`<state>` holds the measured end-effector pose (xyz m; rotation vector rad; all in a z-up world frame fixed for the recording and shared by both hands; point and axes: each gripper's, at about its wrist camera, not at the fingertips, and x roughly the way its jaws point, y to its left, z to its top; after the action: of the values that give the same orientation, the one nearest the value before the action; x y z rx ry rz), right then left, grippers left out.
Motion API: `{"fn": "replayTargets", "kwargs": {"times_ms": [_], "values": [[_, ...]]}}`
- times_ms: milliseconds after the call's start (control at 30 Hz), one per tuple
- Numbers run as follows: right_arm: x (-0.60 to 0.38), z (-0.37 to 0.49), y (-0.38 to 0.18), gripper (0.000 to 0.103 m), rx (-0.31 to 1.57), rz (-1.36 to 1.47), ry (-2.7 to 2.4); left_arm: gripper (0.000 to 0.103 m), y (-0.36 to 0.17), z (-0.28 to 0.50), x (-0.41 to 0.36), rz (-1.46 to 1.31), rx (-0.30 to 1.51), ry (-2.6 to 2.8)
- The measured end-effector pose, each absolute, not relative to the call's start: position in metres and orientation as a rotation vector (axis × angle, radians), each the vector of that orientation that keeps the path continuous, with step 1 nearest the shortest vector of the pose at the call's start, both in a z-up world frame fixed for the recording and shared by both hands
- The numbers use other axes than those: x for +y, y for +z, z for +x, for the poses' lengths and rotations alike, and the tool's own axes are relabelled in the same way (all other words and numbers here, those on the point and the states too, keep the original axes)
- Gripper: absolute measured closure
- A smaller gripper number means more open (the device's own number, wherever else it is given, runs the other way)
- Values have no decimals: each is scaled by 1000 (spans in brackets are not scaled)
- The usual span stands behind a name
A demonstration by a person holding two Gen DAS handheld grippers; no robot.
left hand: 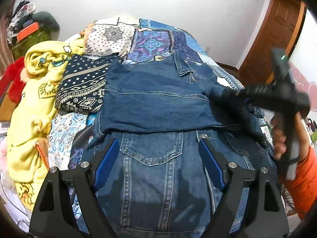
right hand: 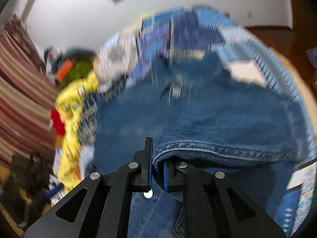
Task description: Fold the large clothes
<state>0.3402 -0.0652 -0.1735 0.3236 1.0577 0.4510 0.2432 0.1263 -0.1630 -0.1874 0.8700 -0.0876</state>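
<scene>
A blue denim jacket (left hand: 154, 107) lies spread on the bed, one sleeve folded across its middle. My left gripper (left hand: 158, 152) hovers open above the jacket's chest pocket with nothing between its blue pads. In the left wrist view my right gripper (left hand: 223, 95) comes in from the right, blurred, carrying dark denim over the jacket. The right wrist view shows that gripper (right hand: 157, 162) shut on a hemmed edge of the denim jacket (right hand: 208, 148), which drapes over its right finger. The rest of that view is smeared by motion.
A patchwork blue quilt (left hand: 154, 41) covers the bed. A yellow printed garment (left hand: 31, 103) and a folded navy patterned cloth (left hand: 83, 87) lie at the left. A hand in an orange sleeve (left hand: 301, 178) is at the right. A wooden door (left hand: 273, 39) stands behind.
</scene>
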Motion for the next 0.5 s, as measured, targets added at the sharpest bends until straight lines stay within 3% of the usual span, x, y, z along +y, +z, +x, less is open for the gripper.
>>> {"fn": "replayTargets", "kwargs": {"times_ms": [200,267,333,500], "values": [[-57,333,-206,90,1224,299,476,21,-163,242,125,-172,884,-68],[-64,326,-206,82,1259,304,497,21,-160,244,119,-167,888,-73],[-70,319,-202,60,1273,292,509,21,-156,248,111,-153,887,-85],[-107,304,-175,56,1159,277,485,21,-140,261,79,-93,870,-123]]}}
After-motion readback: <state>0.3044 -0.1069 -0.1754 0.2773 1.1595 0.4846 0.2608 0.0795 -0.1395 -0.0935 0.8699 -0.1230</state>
